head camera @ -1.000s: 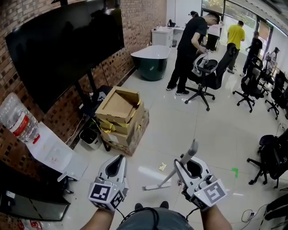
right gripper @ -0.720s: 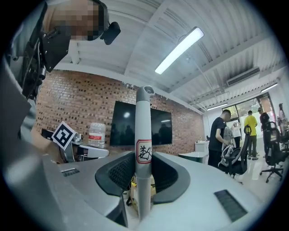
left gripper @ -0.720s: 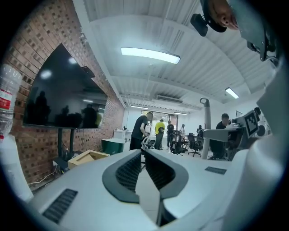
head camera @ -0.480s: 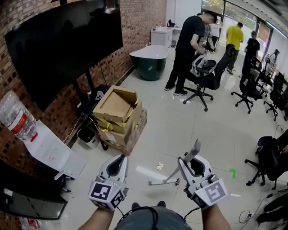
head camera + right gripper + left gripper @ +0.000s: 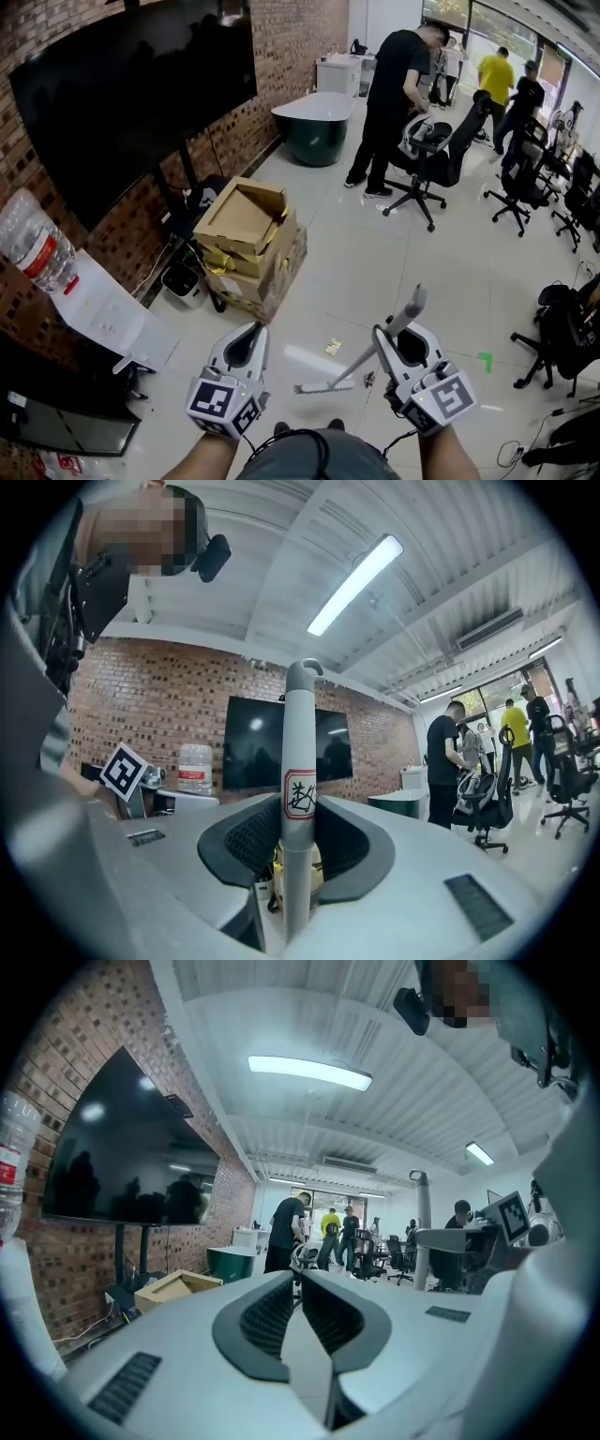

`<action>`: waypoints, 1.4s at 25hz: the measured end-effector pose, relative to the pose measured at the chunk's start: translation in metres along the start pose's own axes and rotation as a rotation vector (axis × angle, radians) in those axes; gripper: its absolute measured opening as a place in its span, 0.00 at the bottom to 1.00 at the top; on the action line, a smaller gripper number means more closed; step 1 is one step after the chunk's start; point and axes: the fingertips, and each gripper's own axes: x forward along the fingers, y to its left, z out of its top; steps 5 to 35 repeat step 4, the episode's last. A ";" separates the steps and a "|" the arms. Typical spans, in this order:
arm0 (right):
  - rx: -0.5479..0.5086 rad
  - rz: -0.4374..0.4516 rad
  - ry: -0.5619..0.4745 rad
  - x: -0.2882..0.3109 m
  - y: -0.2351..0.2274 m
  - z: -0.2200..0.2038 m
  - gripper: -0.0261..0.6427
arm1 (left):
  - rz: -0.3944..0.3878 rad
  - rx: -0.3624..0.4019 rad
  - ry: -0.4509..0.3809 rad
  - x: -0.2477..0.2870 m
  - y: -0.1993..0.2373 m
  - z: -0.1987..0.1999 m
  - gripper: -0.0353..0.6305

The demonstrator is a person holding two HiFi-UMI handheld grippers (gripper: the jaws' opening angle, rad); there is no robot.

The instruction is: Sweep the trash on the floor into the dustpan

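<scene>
Right gripper (image 5: 392, 339) clamps broom (image 5: 349, 375) handle; left gripper (image 5: 247, 337) jaws near-closed, empty. Keep bristles flat; short strokes through paper scrap (image 5: 333, 347), lower centre.

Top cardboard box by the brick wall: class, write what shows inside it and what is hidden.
Only bare brown cardboard shows inside the top cardboard box; the strip of floor behind its near wall is covered.

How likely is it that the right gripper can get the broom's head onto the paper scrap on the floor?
Probably yes: the right gripper is shut on the broom, whose head sits near the paper scrap, with only bare floor between.
</scene>
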 end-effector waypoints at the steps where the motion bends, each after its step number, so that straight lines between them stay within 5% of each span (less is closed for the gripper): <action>1: 0.000 0.002 -0.002 0.001 0.000 0.000 0.21 | -0.001 0.000 0.002 0.001 0.000 -0.001 0.09; 35: -0.003 0.005 -0.006 0.004 0.002 0.000 0.21 | -0.004 0.000 0.003 0.001 0.002 -0.003 0.09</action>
